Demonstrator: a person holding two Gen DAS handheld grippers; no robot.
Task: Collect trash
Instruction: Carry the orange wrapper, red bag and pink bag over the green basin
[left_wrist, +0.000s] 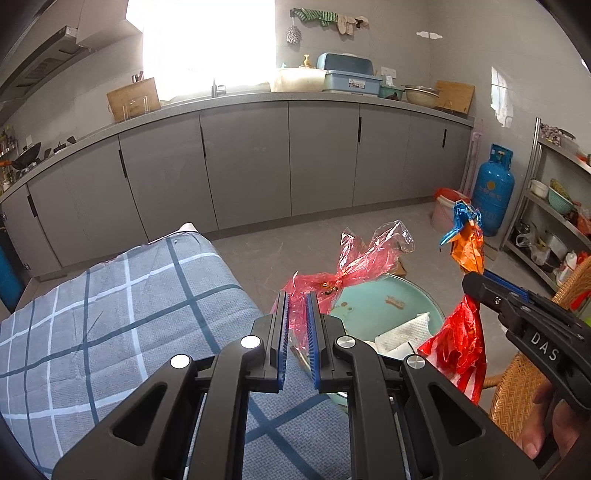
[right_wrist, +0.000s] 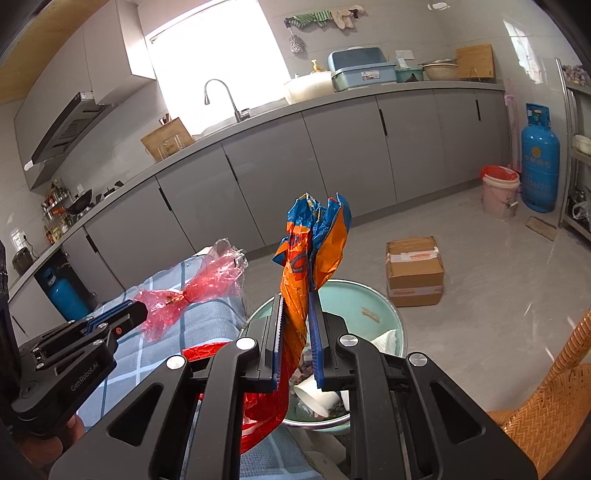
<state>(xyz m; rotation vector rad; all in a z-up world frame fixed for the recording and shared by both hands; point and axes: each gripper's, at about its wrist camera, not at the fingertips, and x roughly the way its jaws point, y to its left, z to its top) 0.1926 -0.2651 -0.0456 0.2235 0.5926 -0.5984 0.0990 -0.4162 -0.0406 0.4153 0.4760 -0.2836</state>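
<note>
basin (right_wrist: 388, 314) contents partly hidden, wicker chair (right_wrist: 546, 406) cut off

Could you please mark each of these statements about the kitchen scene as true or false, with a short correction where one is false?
1. The left tongs are shut on a pink cellophane wrapper. True.
2. The right tongs are open and hold nothing. False: they are shut on an orange and blue snack bag.
3. The green basin already has a paper cup in it. True.
4. The cardboard box sits on the counter. False: it sits on the floor.
5. A blue gas cylinder stands beside a pink bucket. True.
</note>
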